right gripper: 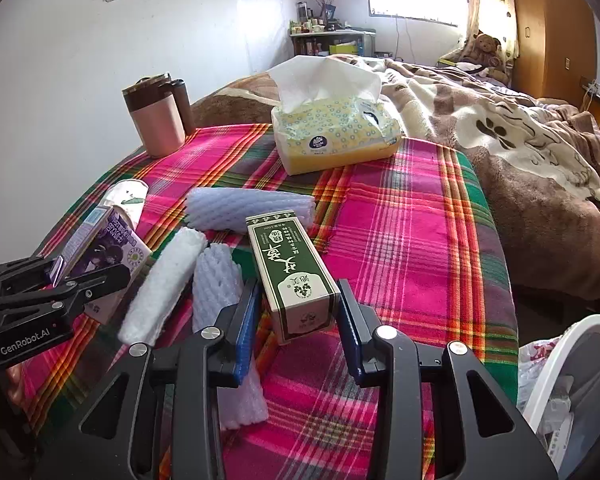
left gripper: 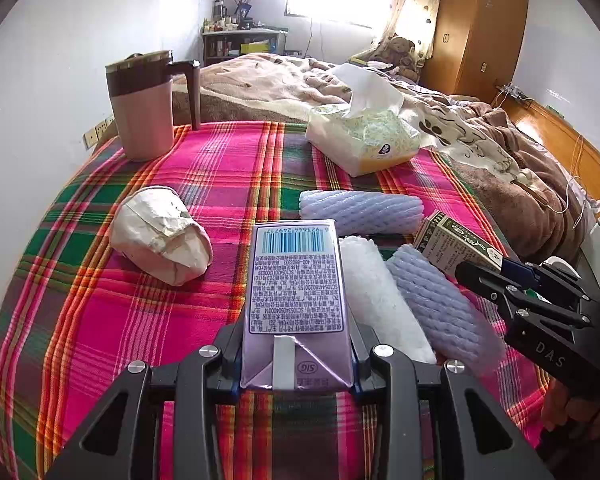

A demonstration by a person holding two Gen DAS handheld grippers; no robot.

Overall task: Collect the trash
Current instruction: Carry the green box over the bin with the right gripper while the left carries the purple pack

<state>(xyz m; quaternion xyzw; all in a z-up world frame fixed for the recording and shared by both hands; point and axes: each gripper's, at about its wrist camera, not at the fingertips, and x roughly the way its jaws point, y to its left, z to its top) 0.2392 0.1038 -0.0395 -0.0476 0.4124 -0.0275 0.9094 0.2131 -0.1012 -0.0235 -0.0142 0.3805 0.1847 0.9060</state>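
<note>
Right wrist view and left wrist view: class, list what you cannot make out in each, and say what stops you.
- Right wrist view: white bin, cut off by the frame edge; its contents are unclear.
- Right wrist view: crumpled paper cup, partly hidden behind the purple carton.
- Left wrist view: the purple carton's small print, too small to read.
- Both views: shelf bottles, too small to identify.

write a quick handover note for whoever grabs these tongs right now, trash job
Left tongs: shut on the purple carton.
Right tongs: straddling the green box; small gaps show, grip not confirmed.
On the plaid cloth: three foam sleeves, crumpled paper cup.
White bin at right holds some rubbish.
Left: bin both items, then the rest. Mug and tissues look like keepers.
</note>
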